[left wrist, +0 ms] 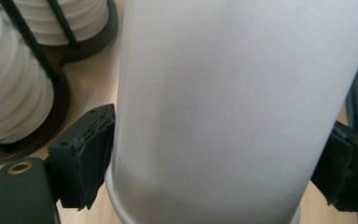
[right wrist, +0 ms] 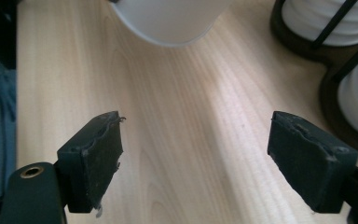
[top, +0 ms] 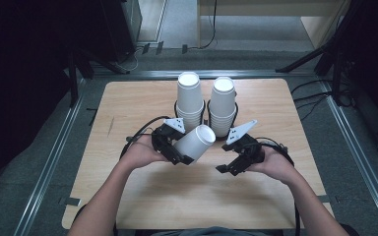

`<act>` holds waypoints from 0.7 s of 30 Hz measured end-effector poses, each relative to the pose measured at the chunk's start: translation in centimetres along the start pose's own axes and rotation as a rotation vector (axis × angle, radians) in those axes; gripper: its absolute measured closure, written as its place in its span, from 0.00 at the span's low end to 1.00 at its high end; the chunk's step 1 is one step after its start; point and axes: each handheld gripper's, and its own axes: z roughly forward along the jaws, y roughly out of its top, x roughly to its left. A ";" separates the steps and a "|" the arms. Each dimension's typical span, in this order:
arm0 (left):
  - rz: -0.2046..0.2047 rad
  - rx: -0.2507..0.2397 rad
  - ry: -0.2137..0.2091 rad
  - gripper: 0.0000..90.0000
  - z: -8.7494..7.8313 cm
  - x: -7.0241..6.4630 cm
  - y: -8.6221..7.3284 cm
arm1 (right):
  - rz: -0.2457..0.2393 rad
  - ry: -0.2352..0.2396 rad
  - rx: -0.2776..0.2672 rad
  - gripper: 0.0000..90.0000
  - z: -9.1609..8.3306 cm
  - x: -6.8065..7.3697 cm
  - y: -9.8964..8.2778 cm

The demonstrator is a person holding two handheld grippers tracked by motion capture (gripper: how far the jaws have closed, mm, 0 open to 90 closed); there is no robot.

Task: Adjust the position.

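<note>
Count: two tall stacks of white paper cups, one (top: 189, 98) and another (top: 222, 103) side by side near the far edge of the light wooden table (top: 128, 103). One loose white paper cup (top: 195, 142). Two black wire holders (top: 176, 109), one per stack. Two grippers.

White paper cup (top: 196, 142): plain, undented; tilted off vertical, closed base up toward stacks, rim down toward person; clamped across lower wall near rim by left hand-held gripper (top: 177, 147); held clear of wooden surface (top: 142, 98), just before two cup stacks (top: 189, 101).
</note>
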 end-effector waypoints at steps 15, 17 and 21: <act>0.054 0.121 0.006 0.13 0.2 0.0 1.3 | 0.049 -0.005 -0.024 0.21 0.0 -0.9 -0.6; 0.077 0.160 0.014 0.13 0.4 0.1 1.7 | 0.050 -0.005 -0.038 0.21 -0.2 -1.0 -0.4; 0.091 0.200 0.006 0.13 0.6 0.0 2.1 | 0.037 -0.007 -0.054 0.21 -0.3 -1.2 -0.1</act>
